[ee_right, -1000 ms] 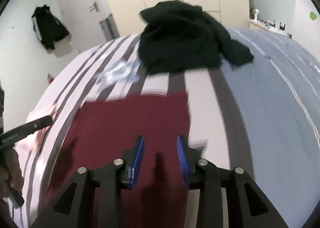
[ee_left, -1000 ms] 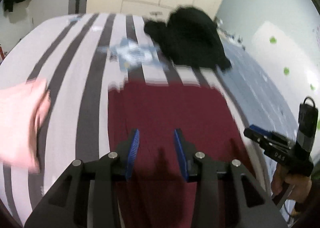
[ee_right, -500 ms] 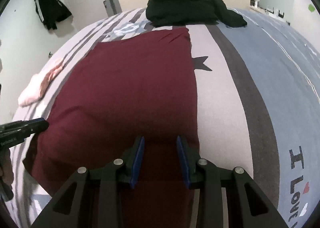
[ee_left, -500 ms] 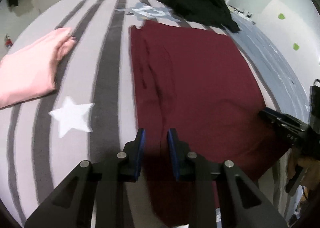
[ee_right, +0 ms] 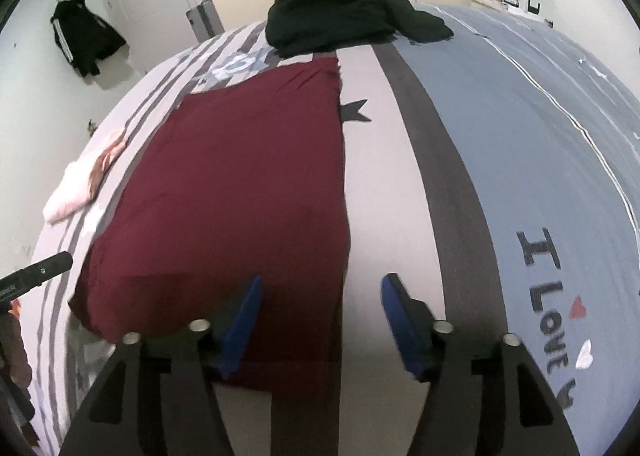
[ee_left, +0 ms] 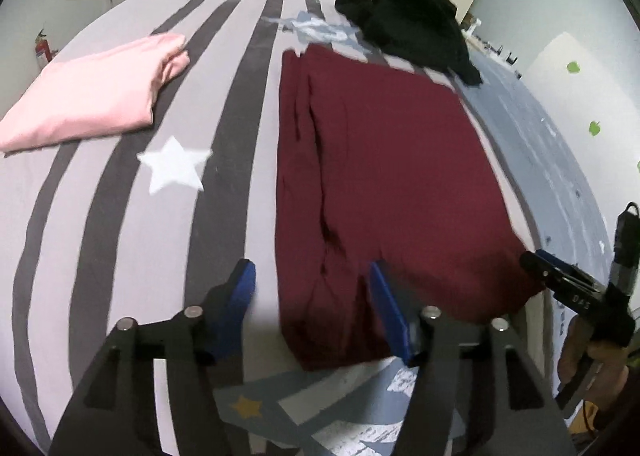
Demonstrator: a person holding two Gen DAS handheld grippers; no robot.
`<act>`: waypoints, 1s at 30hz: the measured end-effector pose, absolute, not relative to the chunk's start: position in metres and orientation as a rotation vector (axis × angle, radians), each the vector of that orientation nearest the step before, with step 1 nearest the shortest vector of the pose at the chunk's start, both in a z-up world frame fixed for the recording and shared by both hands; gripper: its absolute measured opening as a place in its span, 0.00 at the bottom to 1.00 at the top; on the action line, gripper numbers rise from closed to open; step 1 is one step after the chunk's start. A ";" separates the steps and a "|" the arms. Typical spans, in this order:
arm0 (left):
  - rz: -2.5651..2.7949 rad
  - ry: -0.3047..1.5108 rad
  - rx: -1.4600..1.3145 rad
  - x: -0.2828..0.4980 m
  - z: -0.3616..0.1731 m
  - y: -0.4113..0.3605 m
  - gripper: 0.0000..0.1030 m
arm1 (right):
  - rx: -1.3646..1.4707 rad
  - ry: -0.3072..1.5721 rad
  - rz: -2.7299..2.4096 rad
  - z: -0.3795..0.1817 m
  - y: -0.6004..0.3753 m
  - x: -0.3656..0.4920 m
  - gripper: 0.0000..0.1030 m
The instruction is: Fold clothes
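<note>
1. Left tool (ee_left: 310, 302) and right tool (ee_right: 320, 316) both hover with jaws spread apart and nothing between them, one over each near corner of the maroon garment (ee_left: 384, 176).
2. That garment lies flat on the striped bed (ee_left: 132, 240), lengthwise ridges along its left side; it looks thin, limp and light, so pinch the near hem corners through all layers.
3. Further left lies a folded pink garment (ee_left: 92, 96).
4. Farthest, a black heap (ee_left: 412, 24) sits crumpled, bulkier and probably heavier.

Three garments lie on the bed: one maroon garment (ee_left: 392, 184) between the grippers, one pink garment (ee_left: 92, 96) far left, one black garment (ee_left: 412, 22) ahead. One jacket (ee_right: 84, 36) hangs beyond.
</note>
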State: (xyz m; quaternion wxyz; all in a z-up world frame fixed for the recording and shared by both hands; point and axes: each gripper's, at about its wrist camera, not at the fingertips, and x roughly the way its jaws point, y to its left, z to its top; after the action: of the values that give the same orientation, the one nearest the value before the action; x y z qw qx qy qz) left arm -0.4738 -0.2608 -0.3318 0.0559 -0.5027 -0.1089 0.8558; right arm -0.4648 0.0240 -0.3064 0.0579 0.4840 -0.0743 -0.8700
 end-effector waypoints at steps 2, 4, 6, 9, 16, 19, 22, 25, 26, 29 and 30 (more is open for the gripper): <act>2.594 -0.345 -1.570 -0.474 -0.343 -0.261 0.60 | 1.491 -0.226 -2.627 -0.311 0.022 -0.460 0.60; 2.593 -0.368 -1.599 -0.473 -0.355 -0.264 0.64 | 1.501 -0.253 -2.612 -0.315 0.022 -0.458 0.62; 2.587 -0.393 -1.611 -0.470 -0.363 -0.266 0.70 | 1.504 -0.281 -2.595 -0.317 0.022 -0.457 0.63; 2.563 -0.421 -1.608 -0.466 -0.366 -0.263 0.70 | 1.509 -0.322 -2.568 -0.321 0.023 -0.455 0.67; 2.481 -0.332 -1.582 -0.451 -0.369 -0.240 0.43 | 1.519 -0.417 -2.504 -0.329 0.023 -0.449 0.68; 2.477 -0.334 -1.569 -0.450 -0.369 -0.240 0.26 | 1.524 -0.443 -2.491 -0.333 0.021 -0.449 0.69; 2.459 -0.331 -1.549 -0.453 -0.368 -0.239 0.14 | 1.519 -0.474 -2.481 -0.334 0.020 -0.451 0.63; 2.460 -0.311 -1.528 -0.450 -0.363 -0.239 0.11 | 1.512 -0.437 -2.467 -0.334 0.015 -0.451 0.25; 2.461 -0.326 -1.517 -0.447 -0.359 -0.241 0.10 | 1.509 -0.415 -2.466 -0.333 0.012 -0.451 0.19; 2.460 -0.343 -1.490 -0.429 -0.343 -0.245 0.09 | 1.497 -0.421 -2.477 -0.325 0.011 -0.441 0.14; 2.452 -0.346 -1.488 -0.419 -0.337 -0.245 0.09 | 1.493 -0.436 -2.478 -0.320 0.011 -0.435 0.13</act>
State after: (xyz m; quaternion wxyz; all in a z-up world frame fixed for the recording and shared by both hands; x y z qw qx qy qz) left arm -0.4193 -0.2455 -0.3372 0.1258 -0.5110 -0.1188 0.8420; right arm -0.4348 0.0114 -0.3203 0.1079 0.5074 -0.1481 -0.8420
